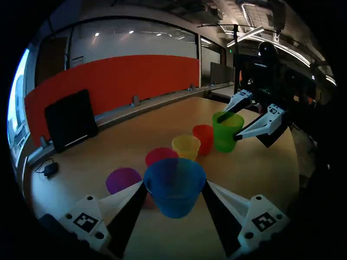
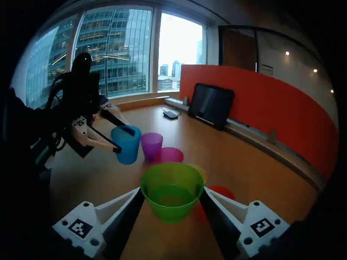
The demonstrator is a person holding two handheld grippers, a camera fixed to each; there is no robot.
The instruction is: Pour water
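Blue cup (image 1: 175, 186) is sitting closest to the lens in the left gripper view, upright. The left gripper (image 1: 174, 184) is holding it, its jaws clamping the cup's two sides just under the rim. Behind it, four more cups are standing in a line on the wooden tabletop (image 1: 260, 173): a purple cup (image 1: 122, 180), a pink cup (image 1: 160, 154), a yellow cup (image 1: 186, 146) and a red cup (image 1: 204, 138), each just beside the next. At the far end of that line the green cup (image 1: 227, 130) is standing upright just beside the red one. The right gripper (image 1: 227, 127) is holding it, jaws pressing on opposite sides. The right gripper view is confirming this grip at close range. A darker patch is showing at the bottom of the green cup; whether it is water cannot be told. Whether either held cup is resting on the tabletop or hanging just above it cannot be told. A black panel (image 1: 70, 119) is leaning against the orange wall (image 1: 117, 82) at the tabletop's far edge.
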